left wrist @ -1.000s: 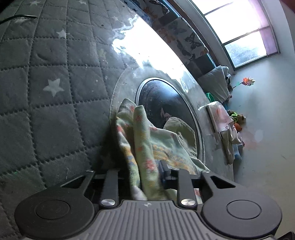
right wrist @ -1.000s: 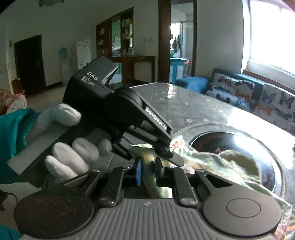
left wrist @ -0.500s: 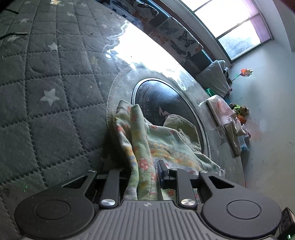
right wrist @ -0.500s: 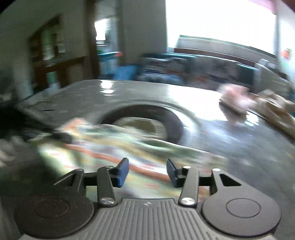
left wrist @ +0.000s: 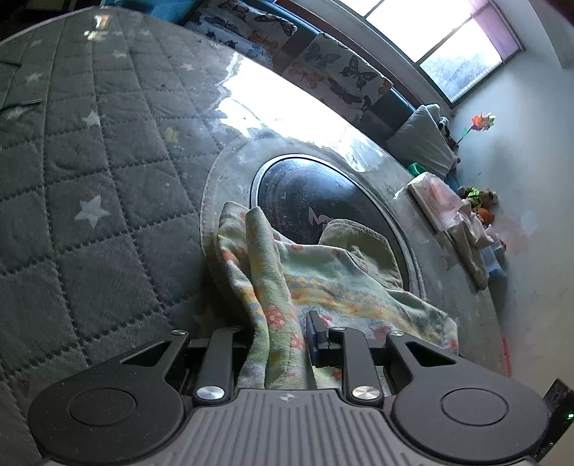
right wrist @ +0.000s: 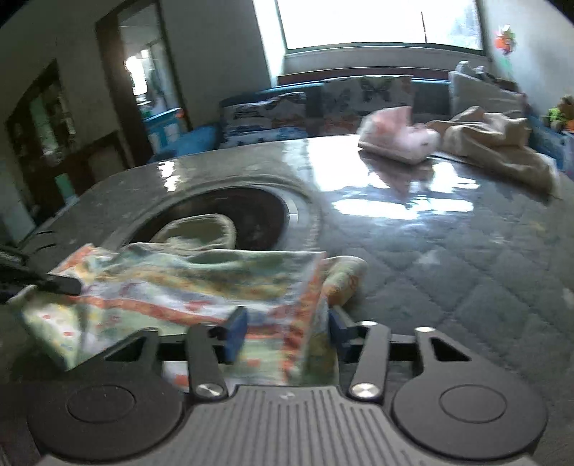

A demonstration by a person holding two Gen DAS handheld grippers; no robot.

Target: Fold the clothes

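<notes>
**On the round black plate, a printed garment held from one side**

Beside the round black plate (left wrist: 323, 200) set into the worktop (left wrist: 89, 150), the floral garment (left wrist: 323, 279) lies in a loose heap, and part of it hangs over the near rim of the plate. One ribbed, plain green part of the cloth rests on the black surface itself. The worktop is covered with a grey quilted cloth with white stars under a shiny clear sheet.

The left hand-held gripper (left wrist: 278, 337) has a thick fold of the garment between its two fingers. The fingers press the cloth from both sides, so the fold stands up in a ridge that runs away from the gripper toward the plate.

The right hand-held gripper (right wrist: 285, 331) stands with its blue-padded fingers wide apart. The edge of the garment (right wrist: 186, 283) with the orange border lies between and under the fingers, but the pads do not close on it. This view is somewhat blurred, so I cannot tell if one pad touches the cloth.

Beyond the plate, well apart from the garment, a pink folded piece (right wrist: 398, 141) and a beige crumpled cloth (right wrist: 498, 143) lie near the far edge of the worktop. Behind them stands a sofa with butterfly cushions (right wrist: 366, 96), under a bright window (right wrist: 376, 23).
</notes>
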